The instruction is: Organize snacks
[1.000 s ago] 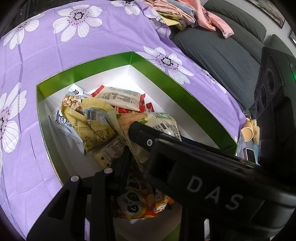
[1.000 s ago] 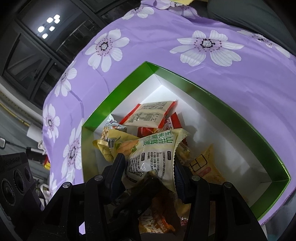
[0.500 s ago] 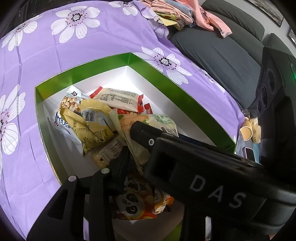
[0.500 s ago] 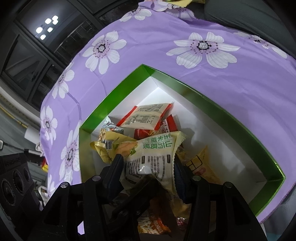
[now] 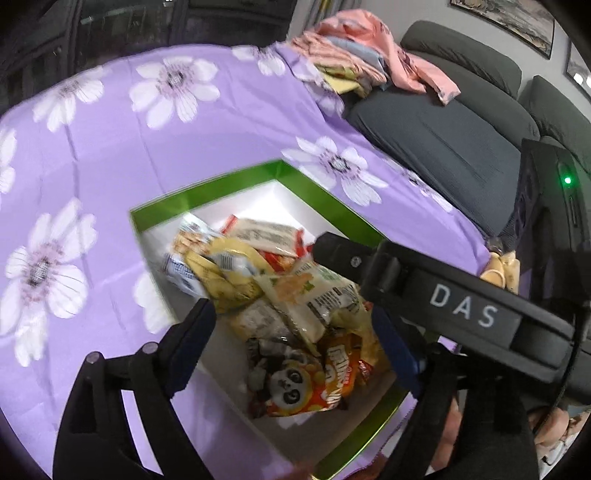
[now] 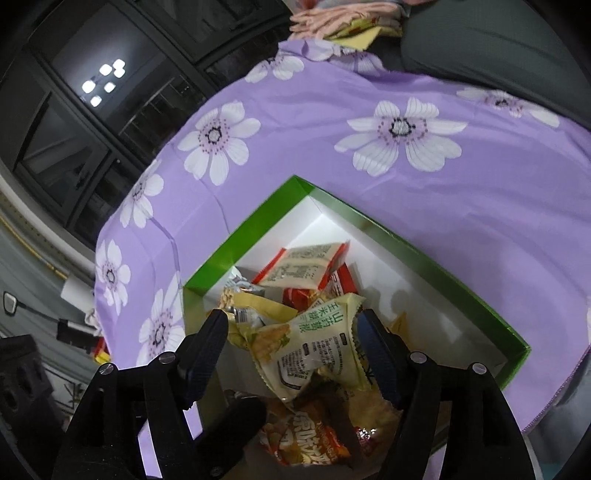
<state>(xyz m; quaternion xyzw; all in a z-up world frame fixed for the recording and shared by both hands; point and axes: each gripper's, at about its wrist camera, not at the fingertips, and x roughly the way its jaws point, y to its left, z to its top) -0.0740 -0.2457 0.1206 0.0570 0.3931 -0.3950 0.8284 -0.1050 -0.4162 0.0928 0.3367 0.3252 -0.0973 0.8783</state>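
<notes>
Home living room. Dark grey sofa [image 5: 461,147] upper right of left wrist view, heap of folded clothes [image 5: 362,70] on its end, framed picture [image 5: 506,18] on wall at top right. Purple flowered cloth [image 5: 110,155] covers table. Dark glass-fronted cabinet [image 6: 92,103] upper left of right wrist view.

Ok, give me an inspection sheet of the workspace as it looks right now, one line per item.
Surface: purple floral tablecloth, wrinkled.
Job's things: green-rimmed white box with a loose pile of snack packets; panda packet nearest, green-and-cream packet on top.
Clutter: folded clothes at the cloth's far edge.
Grippers: left hand-held gripper and right hand-held gripper over the pile, jaws opening, pads clear of the packets.
Cables: a thin black one along the right gripper's body.
Surroundings: grey sofa, dark cabinet.
</notes>
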